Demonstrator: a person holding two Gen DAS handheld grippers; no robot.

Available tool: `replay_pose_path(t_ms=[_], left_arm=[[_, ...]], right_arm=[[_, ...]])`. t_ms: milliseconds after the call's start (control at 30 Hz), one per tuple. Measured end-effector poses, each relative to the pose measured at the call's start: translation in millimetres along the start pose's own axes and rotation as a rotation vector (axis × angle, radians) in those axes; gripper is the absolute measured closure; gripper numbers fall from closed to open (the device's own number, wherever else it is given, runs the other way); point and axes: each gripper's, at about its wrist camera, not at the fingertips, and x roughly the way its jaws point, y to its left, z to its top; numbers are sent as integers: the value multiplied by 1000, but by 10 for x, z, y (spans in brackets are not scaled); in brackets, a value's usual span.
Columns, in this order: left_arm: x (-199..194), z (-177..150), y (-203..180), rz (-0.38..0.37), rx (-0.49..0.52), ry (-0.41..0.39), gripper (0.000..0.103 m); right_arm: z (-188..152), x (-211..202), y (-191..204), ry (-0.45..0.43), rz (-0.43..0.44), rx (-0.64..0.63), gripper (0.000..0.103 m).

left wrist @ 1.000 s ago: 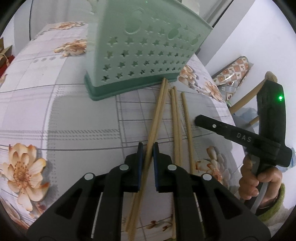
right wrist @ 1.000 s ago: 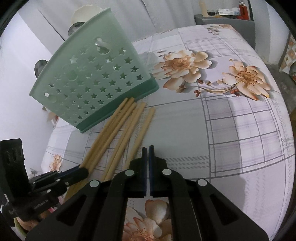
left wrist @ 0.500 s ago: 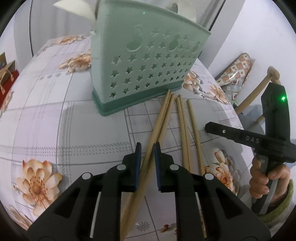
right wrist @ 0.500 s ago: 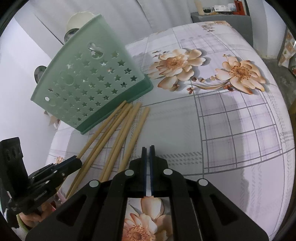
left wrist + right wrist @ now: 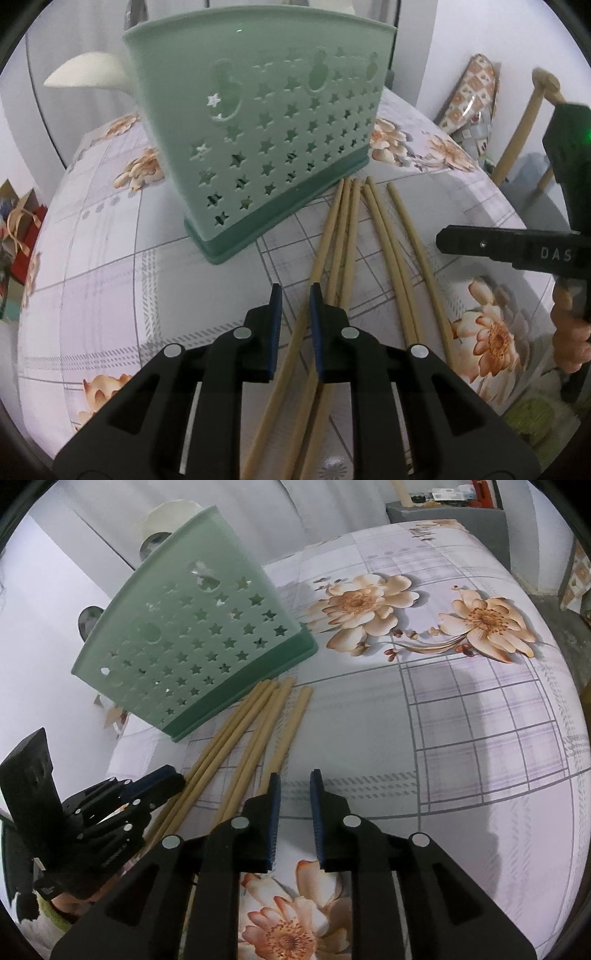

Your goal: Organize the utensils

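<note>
Both claws tilt down: left claw (image 5: 295, 295) straddles chopsticks (image 5: 341, 236) (loosely), right claw (image 5: 294, 779) opening, empty.

Both tools angled downward, left tool (image 5: 295, 306) and right tool (image 5: 294, 790) just parting

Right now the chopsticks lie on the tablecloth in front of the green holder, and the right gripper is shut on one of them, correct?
Not quite. The right gripper holds nothing: the right wrist view shows its jaws apart over bare tablecloth. The chopsticks do lie in front of the green holder.
</note>
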Motion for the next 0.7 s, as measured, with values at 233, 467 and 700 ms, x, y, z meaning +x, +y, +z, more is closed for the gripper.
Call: replay_pose_path(t_ms=[233, 467, 700], left_arm=[[-8, -15, -63, 11, 63, -5, 89], [70, 3, -83, 35, 88, -4, 89], [90, 21, -5, 20, 54, -11, 93]], right_arm=[[-32, 55, 172, 15, -7, -58, 86], [-45, 118, 283, 16, -67, -110, 86], [-50, 155, 411, 4, -154, -179, 91]])
